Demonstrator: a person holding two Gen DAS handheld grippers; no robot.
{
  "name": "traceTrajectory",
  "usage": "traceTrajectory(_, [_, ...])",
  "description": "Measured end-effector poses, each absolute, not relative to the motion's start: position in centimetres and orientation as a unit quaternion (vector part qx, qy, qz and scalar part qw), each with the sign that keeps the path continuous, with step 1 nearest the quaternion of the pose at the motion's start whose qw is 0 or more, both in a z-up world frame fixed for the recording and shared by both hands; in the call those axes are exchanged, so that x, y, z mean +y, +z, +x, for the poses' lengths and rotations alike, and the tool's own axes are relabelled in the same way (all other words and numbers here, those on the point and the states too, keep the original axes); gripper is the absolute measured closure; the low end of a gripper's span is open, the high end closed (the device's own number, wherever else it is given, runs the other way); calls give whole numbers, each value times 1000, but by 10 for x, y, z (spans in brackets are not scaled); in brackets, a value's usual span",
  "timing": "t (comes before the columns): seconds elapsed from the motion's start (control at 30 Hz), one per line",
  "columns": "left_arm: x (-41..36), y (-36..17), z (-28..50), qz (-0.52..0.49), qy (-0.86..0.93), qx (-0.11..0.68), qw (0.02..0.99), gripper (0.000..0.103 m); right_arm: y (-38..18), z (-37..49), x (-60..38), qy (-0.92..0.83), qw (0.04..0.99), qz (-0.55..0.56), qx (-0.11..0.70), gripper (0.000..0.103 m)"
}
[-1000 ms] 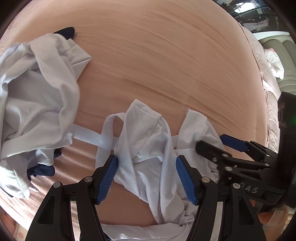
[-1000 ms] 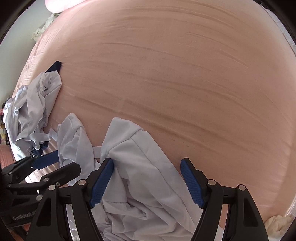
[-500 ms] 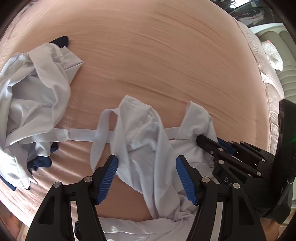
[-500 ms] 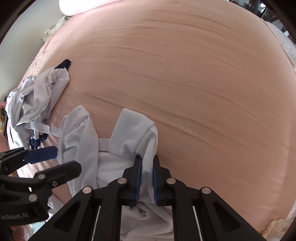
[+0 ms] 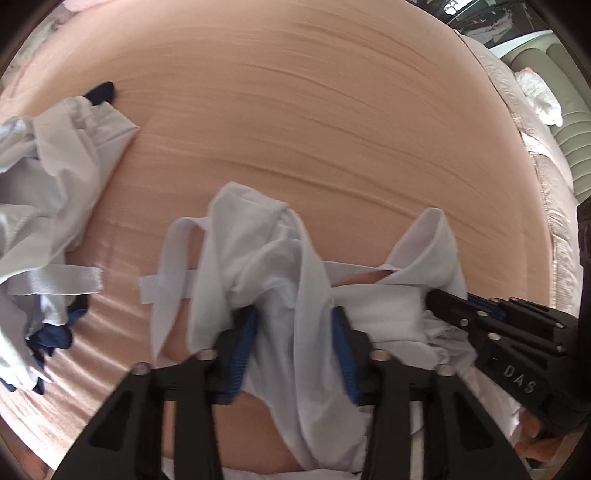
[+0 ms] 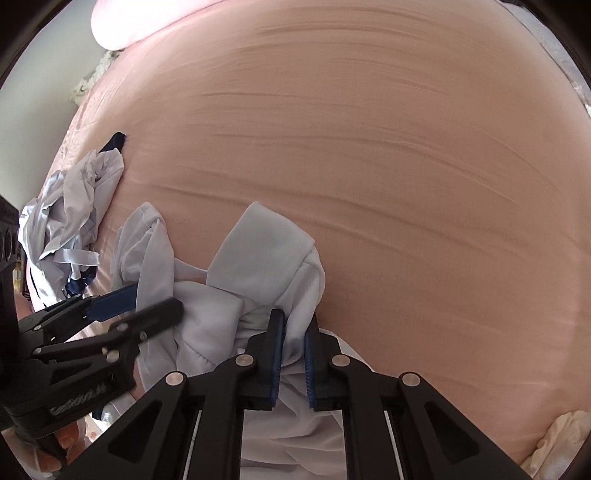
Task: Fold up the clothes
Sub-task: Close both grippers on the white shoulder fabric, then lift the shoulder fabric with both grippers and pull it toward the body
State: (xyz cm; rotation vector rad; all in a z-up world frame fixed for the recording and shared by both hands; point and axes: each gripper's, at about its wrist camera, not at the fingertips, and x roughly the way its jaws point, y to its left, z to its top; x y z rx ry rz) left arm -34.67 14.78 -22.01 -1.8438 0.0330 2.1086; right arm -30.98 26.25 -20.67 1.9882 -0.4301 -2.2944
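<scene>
A crumpled white garment (image 5: 266,258) with long white straps lies on the pink bed sheet (image 5: 295,110), bunched between both grippers. My left gripper (image 5: 294,317) points down at it. Its jaws are closing, and its blue pads squeeze a bunch of the white fabric. It shows in the right wrist view as well, at the left (image 6: 155,299). My right gripper (image 6: 294,319) is shut on a folded edge of the same garment (image 6: 258,251), a thin layer of cloth pinched between its pads. The left wrist view shows it at the right (image 5: 452,295).
A heap of other white and navy clothes (image 5: 44,184) lies at the left edge of the bed (image 6: 74,206). A pink pillow (image 6: 122,22) is at the far end. Some cream cloth (image 6: 561,435) sits at the lower right. A greenish seat (image 5: 554,92) stands beyond the bed's right side.
The right gripper shut on the garment's fold. The left jaws have narrowed onto the fabric bunch. Both grippers shifted away from the clothes heap, and the strap has come free of it.
</scene>
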Motion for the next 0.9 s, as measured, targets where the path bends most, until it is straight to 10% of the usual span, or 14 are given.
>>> traceTrajectory(0.33, [144, -247, -370, -653, 737, -30, 171, 90, -204, -313, 260, -761, 48, 631, -146, 93])
traceTrajectory(0.53, [158, -260, -385, -655, 735, -43, 172, 90, -201, -314, 261, -762, 59, 624, -166, 46])
traceTrajectory(0.9, [149, -276, -364, -655, 738, -57, 151, 89, -207, -323, 238, -764, 68, 626, -143, 46])
